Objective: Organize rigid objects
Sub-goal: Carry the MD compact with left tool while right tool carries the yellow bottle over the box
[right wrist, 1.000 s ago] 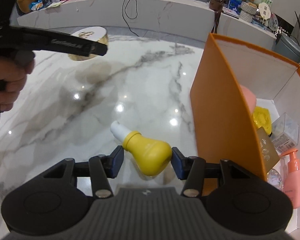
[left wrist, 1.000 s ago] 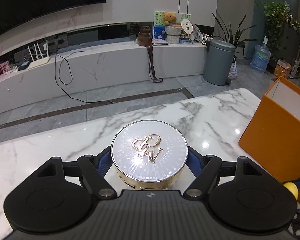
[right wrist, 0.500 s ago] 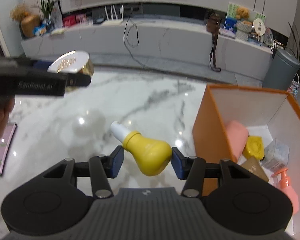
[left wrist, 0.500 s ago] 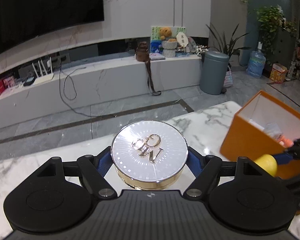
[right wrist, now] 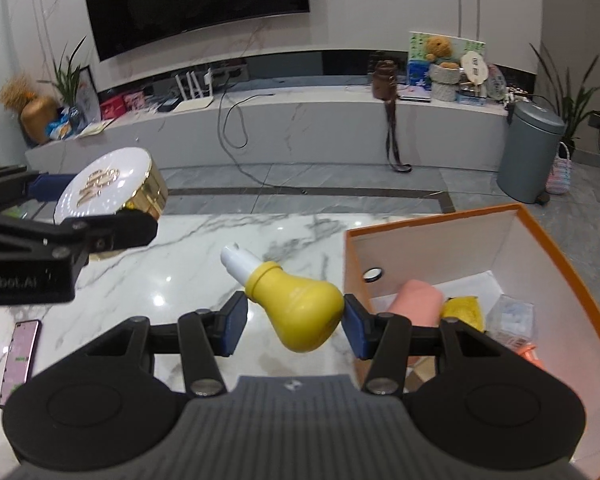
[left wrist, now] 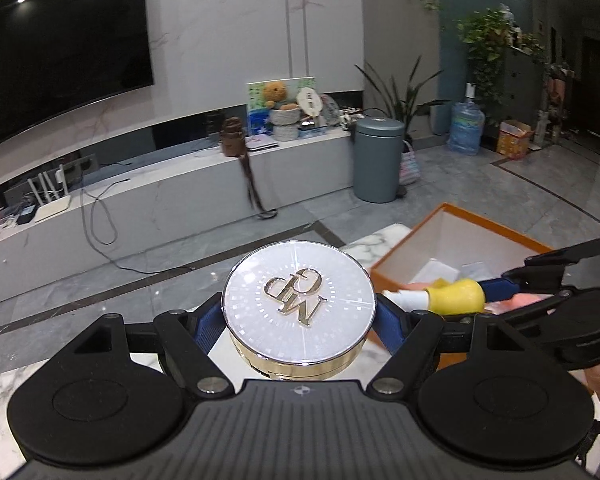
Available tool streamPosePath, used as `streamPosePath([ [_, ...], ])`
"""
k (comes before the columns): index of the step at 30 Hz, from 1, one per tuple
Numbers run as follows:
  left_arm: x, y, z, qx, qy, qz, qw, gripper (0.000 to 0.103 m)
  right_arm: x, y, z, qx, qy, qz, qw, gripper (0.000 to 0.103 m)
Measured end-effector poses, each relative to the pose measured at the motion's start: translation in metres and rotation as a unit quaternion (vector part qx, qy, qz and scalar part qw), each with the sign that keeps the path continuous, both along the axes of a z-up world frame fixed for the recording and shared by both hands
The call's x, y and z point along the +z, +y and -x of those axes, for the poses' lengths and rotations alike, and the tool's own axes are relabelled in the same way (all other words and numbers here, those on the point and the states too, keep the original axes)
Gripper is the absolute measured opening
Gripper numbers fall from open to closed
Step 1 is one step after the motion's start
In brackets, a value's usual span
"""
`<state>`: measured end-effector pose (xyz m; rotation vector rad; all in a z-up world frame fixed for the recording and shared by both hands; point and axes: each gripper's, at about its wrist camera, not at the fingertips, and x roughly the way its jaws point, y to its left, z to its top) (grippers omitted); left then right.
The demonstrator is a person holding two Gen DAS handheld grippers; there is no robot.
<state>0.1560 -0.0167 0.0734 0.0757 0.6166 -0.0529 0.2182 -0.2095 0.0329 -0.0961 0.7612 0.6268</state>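
My left gripper (left wrist: 299,314) is shut on a round gold compact (left wrist: 299,306) with a white lid and gold letters, held high above the marble table (right wrist: 188,256). The compact also shows in the right wrist view (right wrist: 112,190). My right gripper (right wrist: 294,318) is shut on a yellow bulb-shaped bottle (right wrist: 300,312) with a white cap, held in the air beside the left wall of an open orange box (right wrist: 540,240). The bottle (left wrist: 454,295) and box (left wrist: 460,220) also show at the right in the left wrist view.
The box holds a pink bottle (right wrist: 418,300), a yellow item (right wrist: 464,310), a clear packet (right wrist: 514,314) and other things. A phone (right wrist: 20,354) lies at the table's left edge. A low TV bench (right wrist: 300,120) and a grey bin (right wrist: 532,152) stand beyond.
Both grippers have risen well above the table with their objects. The left gripper has moved toward the orange box; the right gripper with the bottle is now close beside it.
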Motion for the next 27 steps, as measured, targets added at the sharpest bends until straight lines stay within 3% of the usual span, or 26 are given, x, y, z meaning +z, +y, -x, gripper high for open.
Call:
streamPosePath([
  [11, -0.003, -0.06, -0.012, -0.053, 0.004, -0.01, 0.9985, 0.088, 0.011, -0.056, -0.01, -0.052, -0.004, -0.019, 0.998, 0.051],
  [27, -0.027, -0.144, -0.035, -0.128, 0.027, -0.019, 0.9913, 0.088, -0.003, -0.146, -0.028, -0.132, 0.009, -0.014, 0.991, 0.051],
])
